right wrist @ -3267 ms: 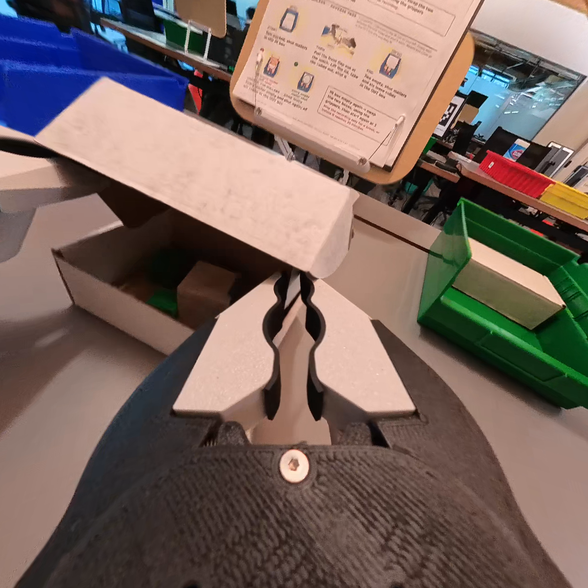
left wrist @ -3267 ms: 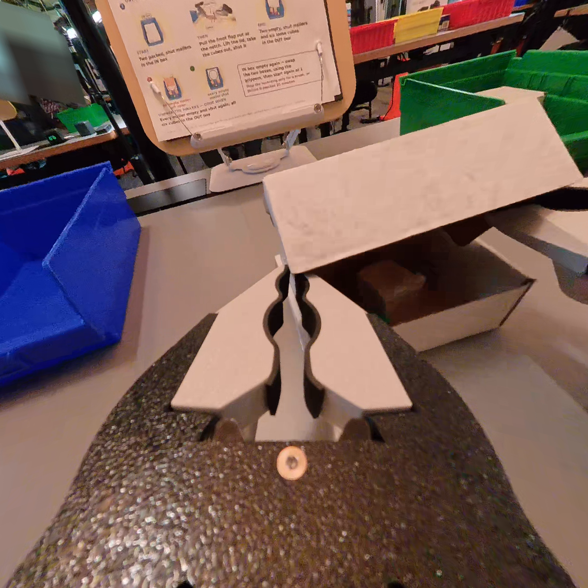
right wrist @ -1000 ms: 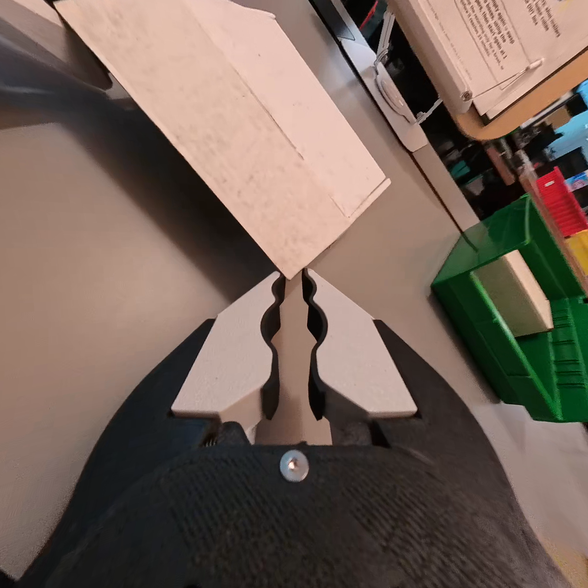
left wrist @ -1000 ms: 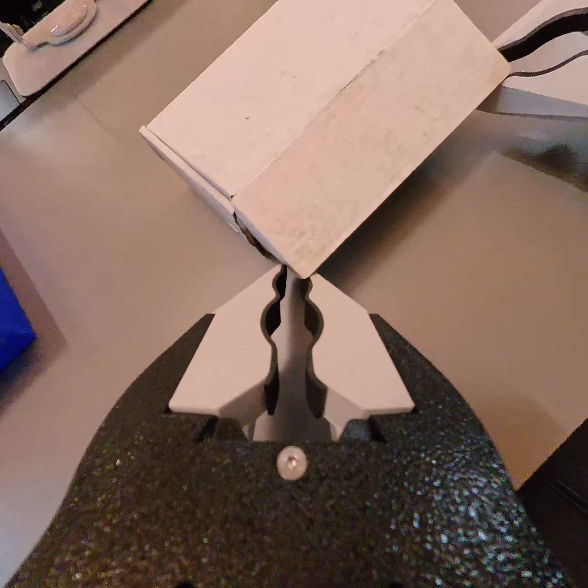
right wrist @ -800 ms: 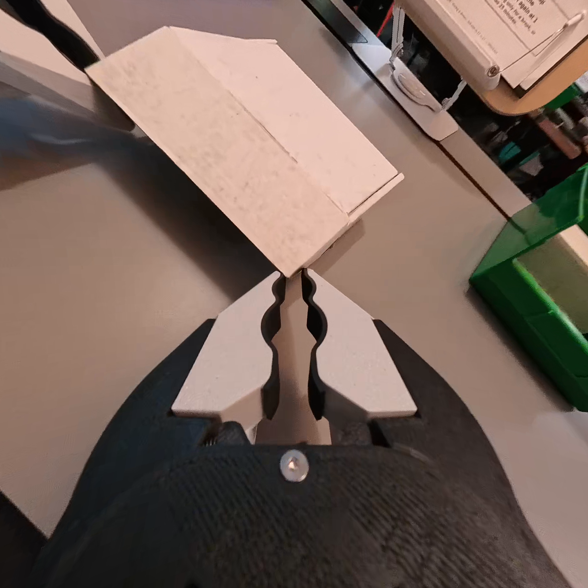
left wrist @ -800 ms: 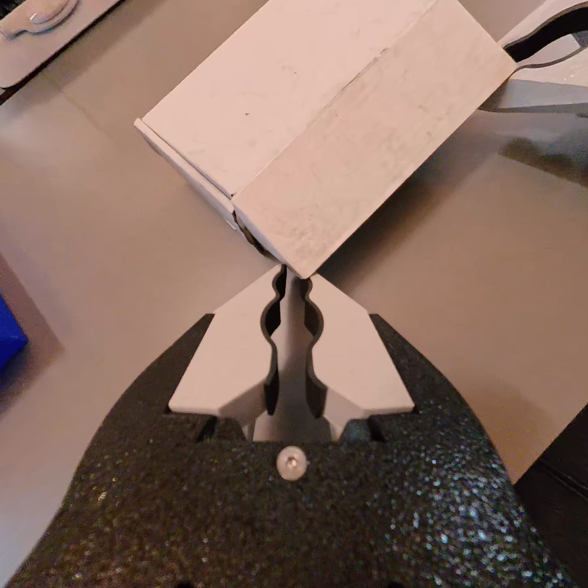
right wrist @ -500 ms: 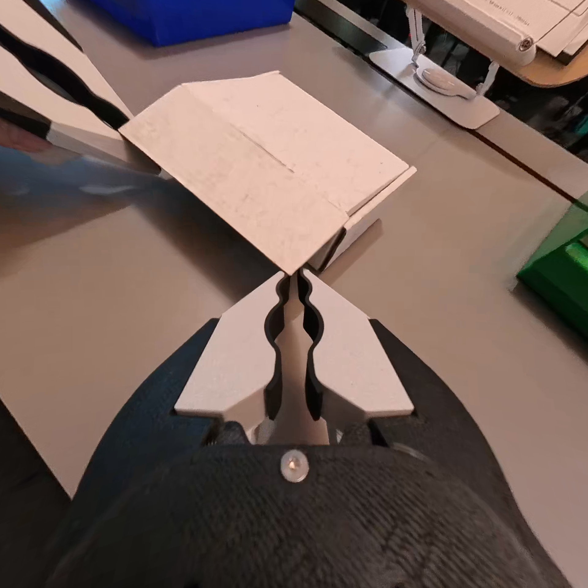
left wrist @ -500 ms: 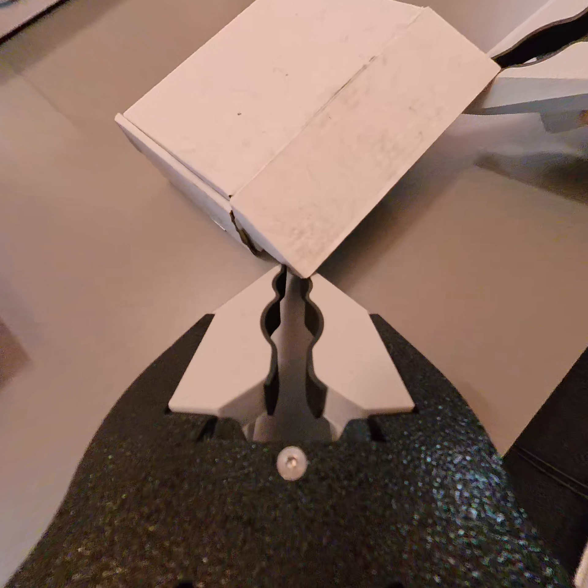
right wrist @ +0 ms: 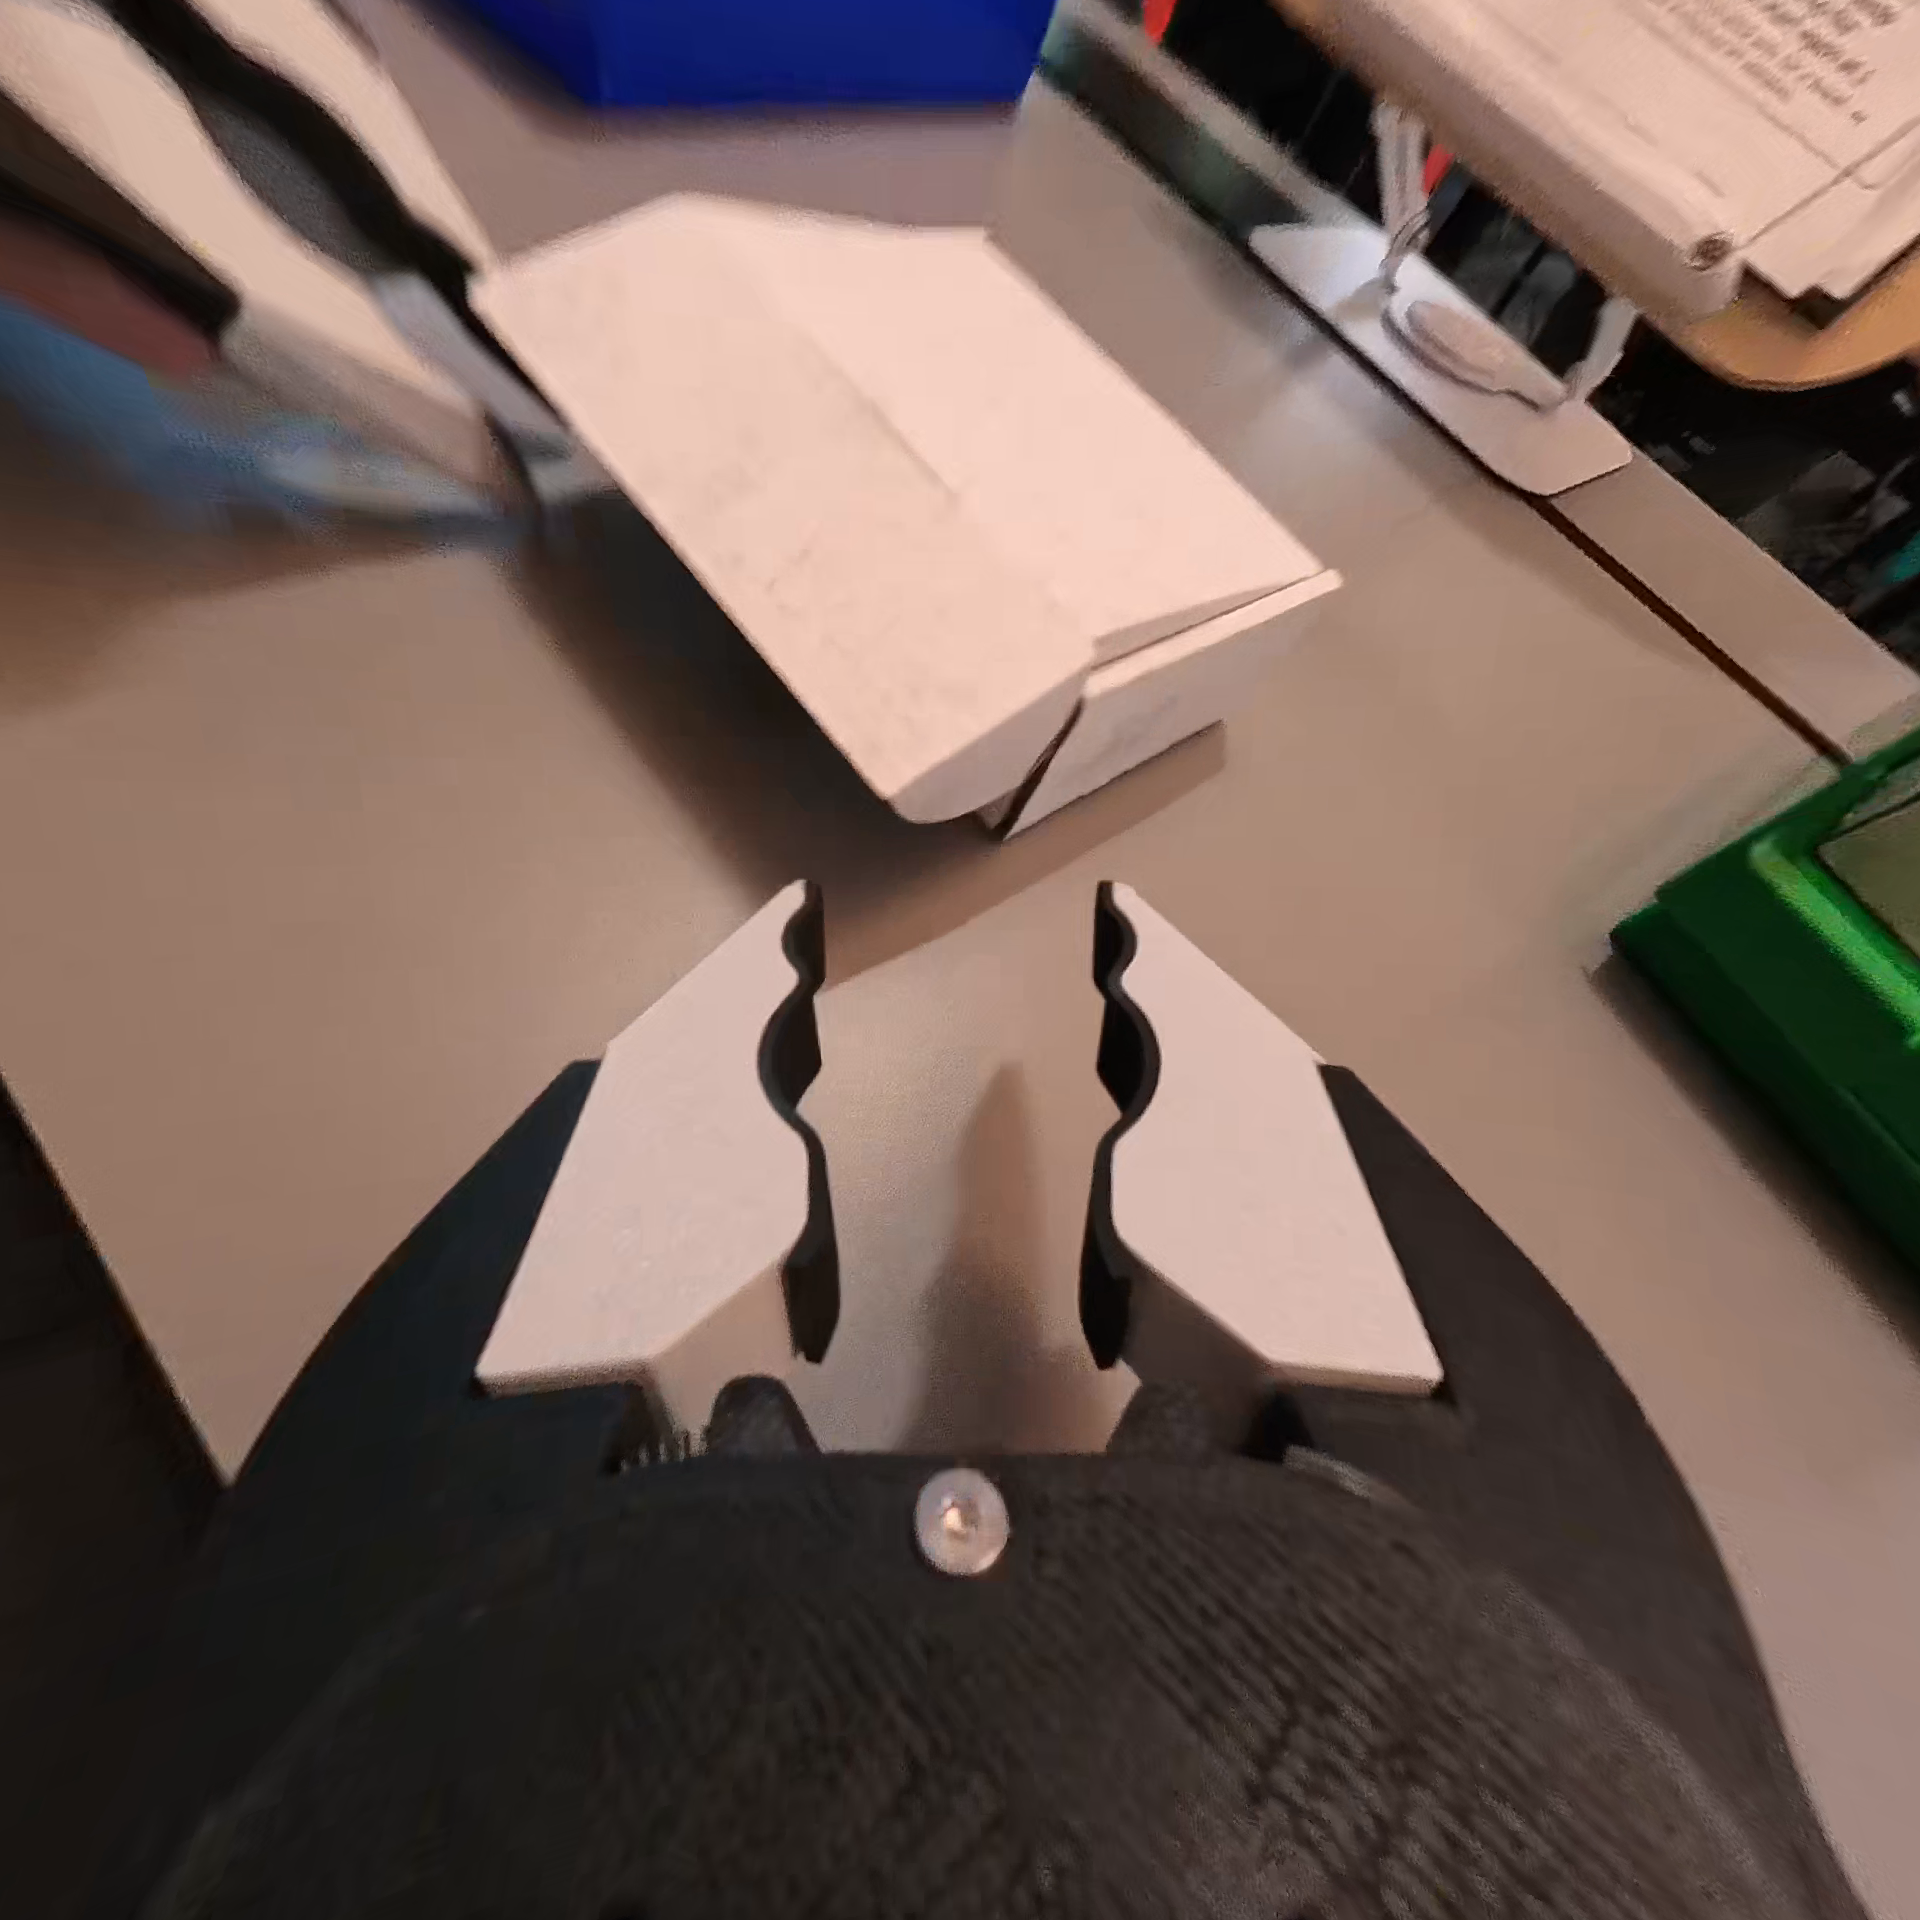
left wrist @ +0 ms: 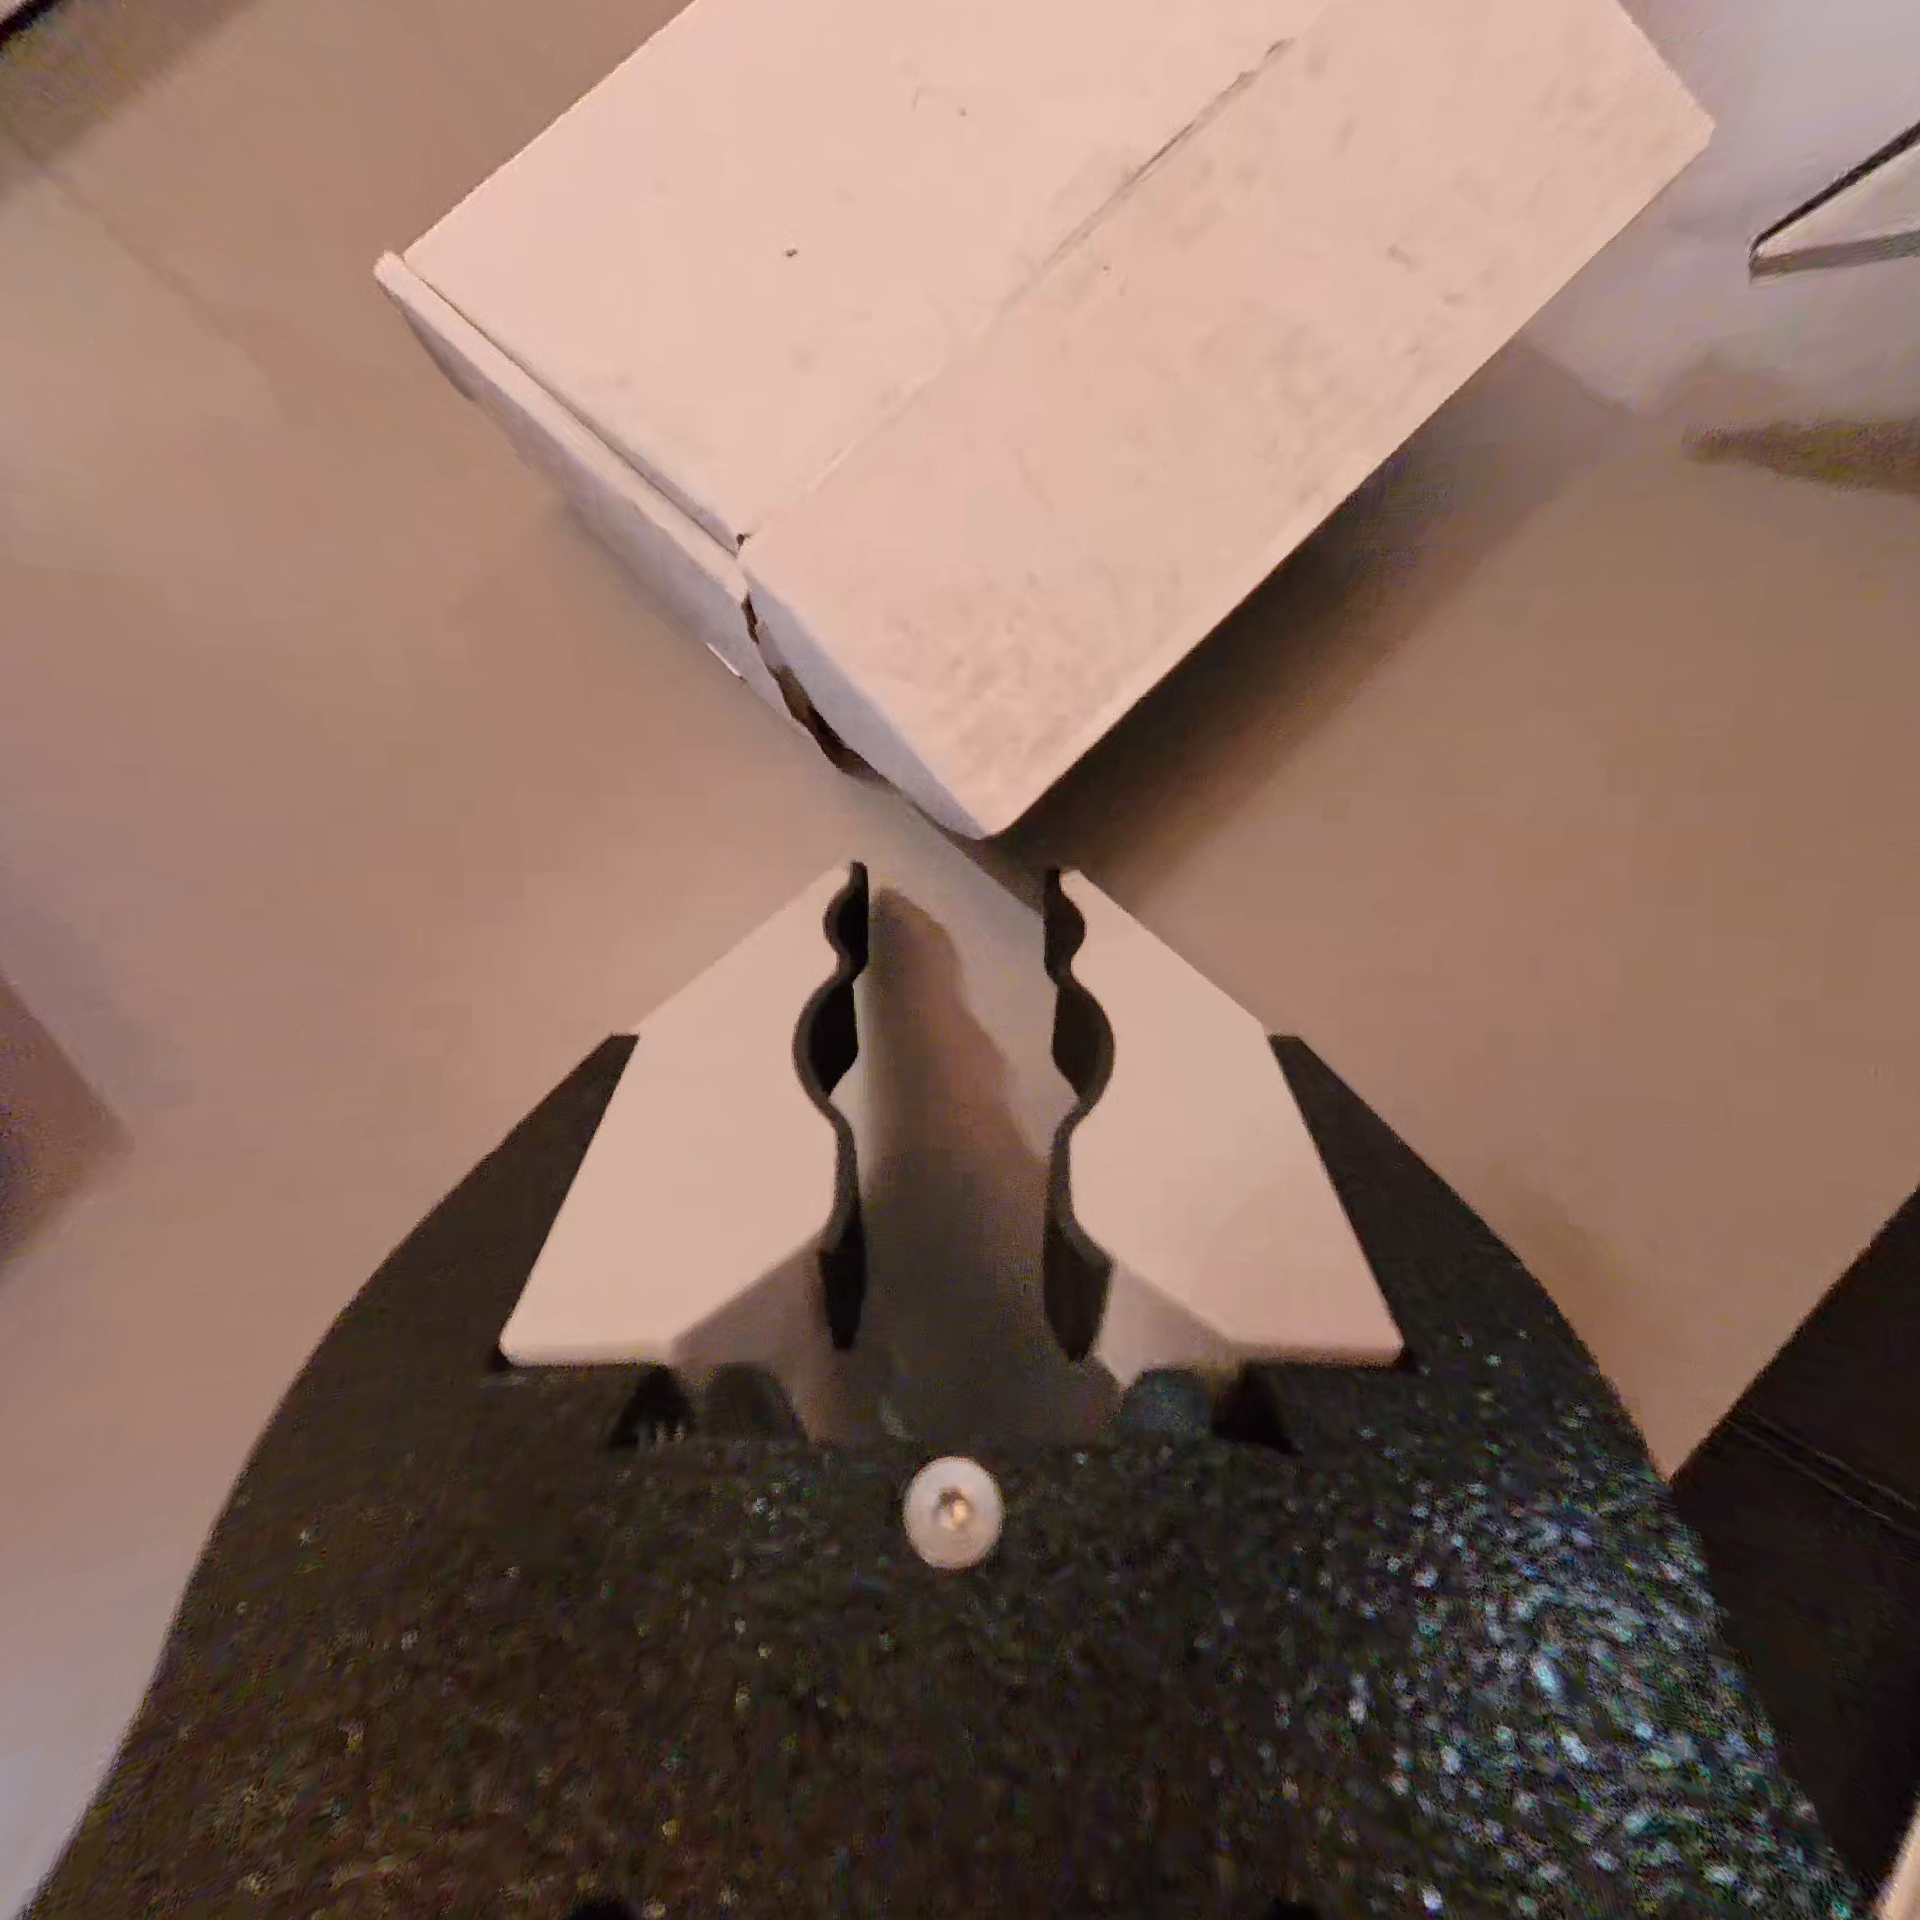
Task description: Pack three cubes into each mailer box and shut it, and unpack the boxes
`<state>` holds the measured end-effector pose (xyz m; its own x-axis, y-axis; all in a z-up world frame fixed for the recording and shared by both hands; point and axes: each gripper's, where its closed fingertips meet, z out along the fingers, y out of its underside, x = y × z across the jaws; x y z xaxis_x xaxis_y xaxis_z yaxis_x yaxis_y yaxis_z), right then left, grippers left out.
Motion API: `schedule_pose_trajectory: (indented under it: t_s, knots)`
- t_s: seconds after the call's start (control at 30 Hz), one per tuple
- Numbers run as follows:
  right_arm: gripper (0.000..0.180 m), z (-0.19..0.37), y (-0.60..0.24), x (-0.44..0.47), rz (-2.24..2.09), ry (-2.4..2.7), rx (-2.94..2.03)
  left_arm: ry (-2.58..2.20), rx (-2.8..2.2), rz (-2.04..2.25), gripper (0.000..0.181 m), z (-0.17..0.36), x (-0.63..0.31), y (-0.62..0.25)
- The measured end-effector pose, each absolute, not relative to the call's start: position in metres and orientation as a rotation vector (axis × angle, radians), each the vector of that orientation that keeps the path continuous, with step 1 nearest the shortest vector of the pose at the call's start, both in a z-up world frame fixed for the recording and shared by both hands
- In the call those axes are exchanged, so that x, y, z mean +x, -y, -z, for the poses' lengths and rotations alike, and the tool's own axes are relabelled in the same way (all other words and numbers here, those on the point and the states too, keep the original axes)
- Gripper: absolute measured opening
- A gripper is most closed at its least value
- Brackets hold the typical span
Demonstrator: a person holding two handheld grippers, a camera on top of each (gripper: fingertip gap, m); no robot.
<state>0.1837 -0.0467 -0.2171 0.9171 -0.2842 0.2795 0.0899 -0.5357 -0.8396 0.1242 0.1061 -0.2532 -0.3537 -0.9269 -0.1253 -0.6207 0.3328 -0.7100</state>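
A white mailer box (left wrist: 935, 343) lies on the grey table with its lid down and its front flap sloping over the front edge, not tucked in; a dark gap shows at the flap's corner. It also shows in the right wrist view (right wrist: 883, 499). My left gripper (left wrist: 954, 883) is open and empty, just short of the flap's near corner. My right gripper (right wrist: 954, 899) is open and empty, just short of the flap's other corner. The left gripper's fingers (right wrist: 312, 177) show blurred at the upper left of the right wrist view. The cubes are hidden inside the box.
A green bin (right wrist: 1808, 935) holding another white box stands at the right. A blue bin (right wrist: 769, 42) is at the back. An instruction board on a stand (right wrist: 1538, 312) is at the back right. The table's near edge (right wrist: 114, 1288) runs at the lower left.
Both grippers held the front flap's corners and brought the lid down over the box. Both have now opened, let go of the flap and drawn back a little.
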Motion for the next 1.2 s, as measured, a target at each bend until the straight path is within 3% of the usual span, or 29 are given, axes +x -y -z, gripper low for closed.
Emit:
schedule_pose_trajectory:
  t_s: [0.03, 0.2, 0.37, 0.63, 0.9, 1.2]
  knots:
    - [0.052, 0.209, 0.048, 0.185, 0.425, -0.181, -2.033, -2.087, -1.369, 0.807, 0.031, 0.251, 0.121, -0.107]
    - [0.058, 0.18, 0.041, 0.188, 0.236, -0.303, -1.813, -2.021, -1.357, 1.059, 0.034, 0.219, 0.117, -0.112]
    - [0.065, 0.167, 0.034, 0.206, 0.284, -0.361, -1.777, -2.018, -1.265, 0.977, 0.033, 0.222, 0.118, -0.111]
    - [0.059, 0.186, 0.035, 0.195, 0.114, -0.416, -1.831, -1.937, -1.076, 0.807, 0.027, 0.228, 0.12, -0.101]
    - [0.057, 0.196, 0.027, 0.193, 0.156, -0.431, -1.908, -1.928, -0.944, 0.658, 0.009, 0.231, 0.131, -0.097]
    - [0.047, 0.199, 0.02, 0.201, 0.207, -0.437, -1.978, -1.984, -0.841, 0.683, 0.015, 0.233, 0.131, -0.086]
